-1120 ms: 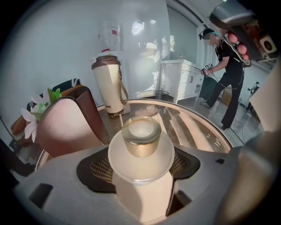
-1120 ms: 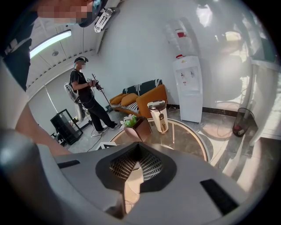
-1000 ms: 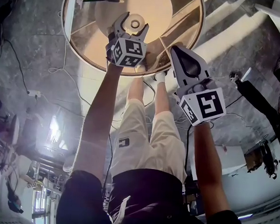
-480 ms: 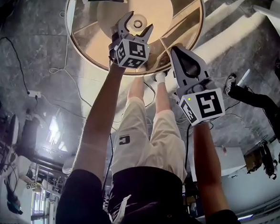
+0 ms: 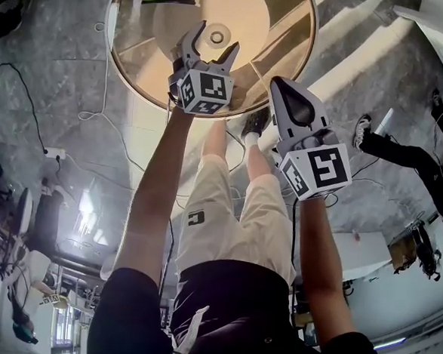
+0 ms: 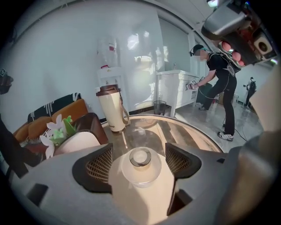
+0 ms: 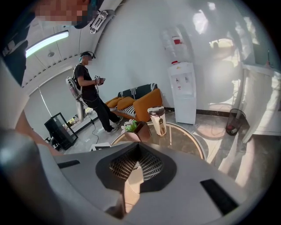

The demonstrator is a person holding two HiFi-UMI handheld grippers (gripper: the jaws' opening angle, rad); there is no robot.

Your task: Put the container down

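I count two tongs, my left tongs and right tongs; one worktop; one clear container; one cream jug; one flower pot.

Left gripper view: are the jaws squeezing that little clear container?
No: the left gripper is open, with a gap showing on each side of the clear container.
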